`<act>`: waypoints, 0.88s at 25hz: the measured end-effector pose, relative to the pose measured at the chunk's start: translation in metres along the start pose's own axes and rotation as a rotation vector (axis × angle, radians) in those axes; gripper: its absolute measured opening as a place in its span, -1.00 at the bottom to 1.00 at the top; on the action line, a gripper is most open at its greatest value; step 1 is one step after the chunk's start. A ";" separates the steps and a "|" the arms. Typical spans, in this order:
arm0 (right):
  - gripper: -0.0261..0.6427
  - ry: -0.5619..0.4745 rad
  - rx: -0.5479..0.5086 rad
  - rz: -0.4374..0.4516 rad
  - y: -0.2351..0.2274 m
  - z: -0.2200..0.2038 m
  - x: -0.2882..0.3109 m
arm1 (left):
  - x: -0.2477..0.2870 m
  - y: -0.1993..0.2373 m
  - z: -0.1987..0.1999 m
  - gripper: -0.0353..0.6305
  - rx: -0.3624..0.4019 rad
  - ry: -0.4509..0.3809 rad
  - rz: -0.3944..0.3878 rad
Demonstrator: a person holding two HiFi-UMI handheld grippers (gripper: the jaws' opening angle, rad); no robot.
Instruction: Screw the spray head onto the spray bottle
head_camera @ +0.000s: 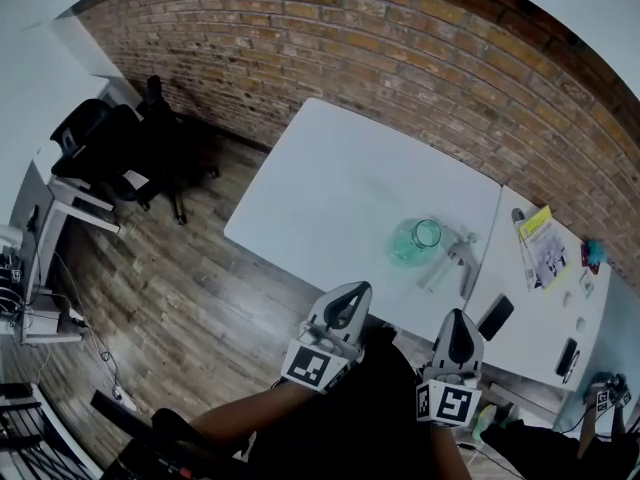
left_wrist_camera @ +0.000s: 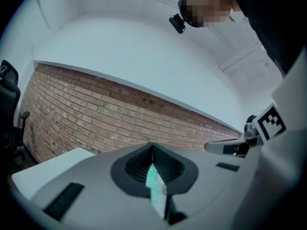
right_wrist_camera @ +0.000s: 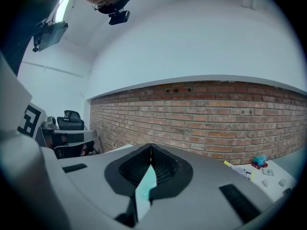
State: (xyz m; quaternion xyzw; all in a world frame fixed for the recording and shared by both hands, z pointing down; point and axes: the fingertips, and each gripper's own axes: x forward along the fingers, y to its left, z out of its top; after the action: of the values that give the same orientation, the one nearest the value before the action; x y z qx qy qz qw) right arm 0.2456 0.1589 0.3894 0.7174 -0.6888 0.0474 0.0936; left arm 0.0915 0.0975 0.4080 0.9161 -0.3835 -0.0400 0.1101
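Currently the green bottle [head_camera: 410,245] stands on the white table [head_camera: 330,188], its neck open with no cap on it. Just to the right of the bottle lies the spray head [head_camera: 462,253], flat on the tabletop and apart from the bottle, with its thin tube reaching back toward the table's near edge. Nearer the person than the bottle, both tools hover off the table's edge: the left gripper [head_camera: 352,293] below and left of the bottle, the right gripper [head_camera: 458,320] below and slightly right of it. Neither touches the bottle or the spray head. In its own view the left gripper [left_wrist_camera: 152,157] has its jaws pressed together with nothing clamped between them, and the right gripper [right_wrist_camera: 151,159] shows the same, jaws closed on nothing. Beyond the bottle runs a brick wall [head_camera: 400,58]. Farther right of the bottle a second table [head_camera: 545,318] carries a booklet [head_camera: 543,248] and a dark phone [head_camera: 495,317]. Far left of the bottle stands a black chair [head_camera: 110,143] on the wood floor [head_camera: 180,298].
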 end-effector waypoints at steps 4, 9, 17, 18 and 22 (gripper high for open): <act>-0.90 -0.012 -0.009 0.028 -0.012 0.004 0.004 | 0.016 -0.019 -0.009 -0.89 0.100 0.019 -0.028; -0.90 -0.009 -0.015 0.036 -0.036 0.004 0.007 | 0.038 -0.039 -0.035 -0.89 0.097 0.058 -0.045; -0.90 -0.016 -0.019 0.038 -0.073 0.004 0.019 | 0.073 -0.046 -0.044 -0.89 0.092 0.052 -0.034; -0.90 -0.017 -0.018 0.040 -0.077 0.004 0.022 | 0.077 -0.047 -0.046 -0.89 0.094 0.053 -0.038; -0.90 -0.034 -0.007 0.049 -0.094 0.009 0.031 | 0.093 -0.053 -0.053 -0.89 0.111 0.067 -0.053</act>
State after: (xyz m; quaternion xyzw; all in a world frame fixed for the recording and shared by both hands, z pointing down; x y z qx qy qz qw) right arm 0.3402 0.1295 0.3802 0.7005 -0.7079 0.0351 0.0833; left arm 0.2024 0.0762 0.4478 0.9314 -0.3570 0.0090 0.0708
